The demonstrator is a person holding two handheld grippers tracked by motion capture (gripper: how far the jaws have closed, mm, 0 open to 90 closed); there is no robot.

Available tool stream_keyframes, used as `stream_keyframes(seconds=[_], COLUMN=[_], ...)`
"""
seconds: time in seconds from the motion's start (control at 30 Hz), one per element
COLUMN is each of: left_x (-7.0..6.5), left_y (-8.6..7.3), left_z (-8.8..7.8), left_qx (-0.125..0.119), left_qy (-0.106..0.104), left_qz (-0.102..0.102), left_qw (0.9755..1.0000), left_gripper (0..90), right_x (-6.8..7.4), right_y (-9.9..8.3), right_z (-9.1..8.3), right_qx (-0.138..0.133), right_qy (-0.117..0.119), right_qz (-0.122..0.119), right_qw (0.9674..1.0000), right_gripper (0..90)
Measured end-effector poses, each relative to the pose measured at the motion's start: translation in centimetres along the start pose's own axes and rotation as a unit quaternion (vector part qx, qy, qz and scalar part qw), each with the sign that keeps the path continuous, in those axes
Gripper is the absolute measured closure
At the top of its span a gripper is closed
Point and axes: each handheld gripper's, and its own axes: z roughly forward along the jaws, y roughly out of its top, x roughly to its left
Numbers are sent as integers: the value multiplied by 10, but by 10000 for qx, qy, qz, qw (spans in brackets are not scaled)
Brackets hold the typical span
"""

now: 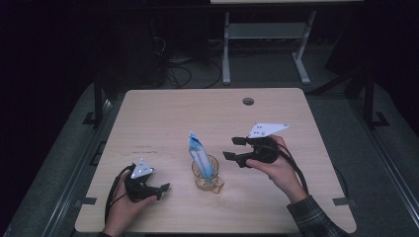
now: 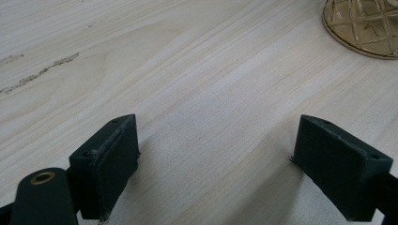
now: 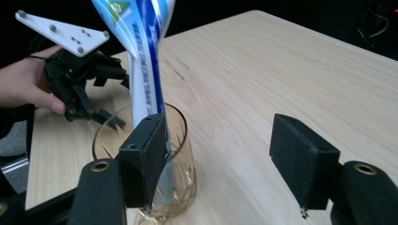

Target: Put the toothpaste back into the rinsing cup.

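Wooden table (image 1: 163, 113) carries a glass (image 1: 206, 173) with a tube (image 1: 200, 153) standing in it. Both the left gripper (image 1: 159, 192) and right gripper (image 1: 232, 148) sit beside it, jaws apart and empty.

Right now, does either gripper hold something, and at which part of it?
Nothing is held. The left gripper and the right gripper both have open jaws with nothing between them; the toothpaste tube stands alone in the glass cup.

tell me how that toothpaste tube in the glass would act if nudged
The toothpaste tube stands tall and leaning in the glass, so it would probably swing round the rim. Its top bends, so likely soft. The glass looks fragile and might tip.
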Motion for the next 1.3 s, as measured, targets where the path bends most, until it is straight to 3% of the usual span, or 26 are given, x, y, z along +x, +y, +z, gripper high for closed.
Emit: stream_keyframes(seconds=[0.7,1.3], left_x=[0,0], left_y=[0,0], left_z=[0,0], left_qx=[0,-4], left_qy=[1,1], left_qz=[4,16], left_qw=[10000,10000], left_gripper=[132,132], right_x=[-15,-31], right_y=[-34,-84], right_z=[-26,-56], right_qx=[132,448], right_qy=[-501,-1130], right_qz=[245,585], right_qw=[9984,9909], right_gripper=[320,280])
